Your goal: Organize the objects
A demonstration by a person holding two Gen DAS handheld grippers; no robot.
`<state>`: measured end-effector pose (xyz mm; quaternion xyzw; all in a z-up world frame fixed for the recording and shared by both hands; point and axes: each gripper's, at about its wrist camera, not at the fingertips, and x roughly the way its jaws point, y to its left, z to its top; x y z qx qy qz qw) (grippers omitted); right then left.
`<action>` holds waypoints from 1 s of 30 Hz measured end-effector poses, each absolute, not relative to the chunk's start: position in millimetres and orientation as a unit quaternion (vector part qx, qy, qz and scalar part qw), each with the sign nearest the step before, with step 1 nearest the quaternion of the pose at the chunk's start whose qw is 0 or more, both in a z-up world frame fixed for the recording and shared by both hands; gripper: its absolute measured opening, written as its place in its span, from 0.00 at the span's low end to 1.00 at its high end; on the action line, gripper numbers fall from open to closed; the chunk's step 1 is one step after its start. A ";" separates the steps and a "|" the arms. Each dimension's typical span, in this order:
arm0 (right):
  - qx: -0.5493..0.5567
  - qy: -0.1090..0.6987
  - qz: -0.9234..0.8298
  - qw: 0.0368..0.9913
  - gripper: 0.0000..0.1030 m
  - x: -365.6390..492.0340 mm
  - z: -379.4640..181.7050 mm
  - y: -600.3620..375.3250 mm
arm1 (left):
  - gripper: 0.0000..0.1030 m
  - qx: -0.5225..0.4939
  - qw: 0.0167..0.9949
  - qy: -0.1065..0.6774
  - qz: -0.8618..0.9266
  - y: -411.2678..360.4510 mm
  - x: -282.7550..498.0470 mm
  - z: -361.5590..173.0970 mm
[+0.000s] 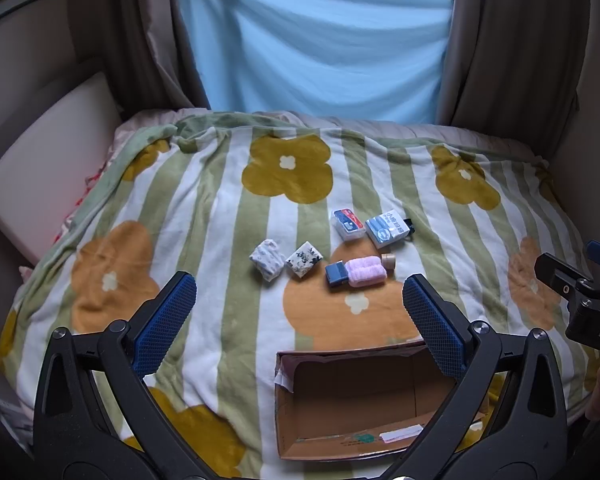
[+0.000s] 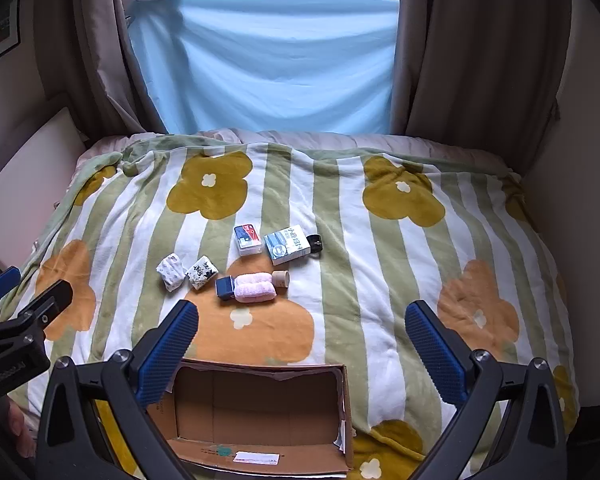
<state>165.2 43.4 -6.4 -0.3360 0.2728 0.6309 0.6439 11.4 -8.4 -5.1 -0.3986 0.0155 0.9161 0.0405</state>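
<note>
Soft flowered blanket [image 2: 340, 216] over bed, small items clustered mid-blanket beyond empty cardboard box [image 2: 260, 456], left gripper [image 1: 300, 312] and right gripper [image 2: 302, 336] both spread wide, empty: risk of pink towel roll [image 2: 255, 287] rolling, sinking, slipping.

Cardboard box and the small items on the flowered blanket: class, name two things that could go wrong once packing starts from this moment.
1. The blanket is soft and uneven, so the small cork-coloured roll could roll away if nudged.
2. The pink towel roll touches the navy box; gripping one may drag the other.
Both the left tool and right tool are open and empty above the cardboard box.
</note>
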 end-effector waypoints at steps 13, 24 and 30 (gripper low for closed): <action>-0.332 0.275 0.626 0.650 1.00 162.2 -8.9 41.9 | 0.99 -0.402 0.045 0.016 0.915 -6.2 11.0 -10.7; -0.329 0.277 0.621 0.655 1.00 162.8 -8.7 41.8 | 0.99 -0.402 0.050 0.017 0.914 -6.2 9.5 -10.5; -0.328 0.278 0.620 0.657 1.00 161.5 -8.2 43.5 | 0.99 -0.403 0.053 0.019 0.914 -4.0 8.3 -11.4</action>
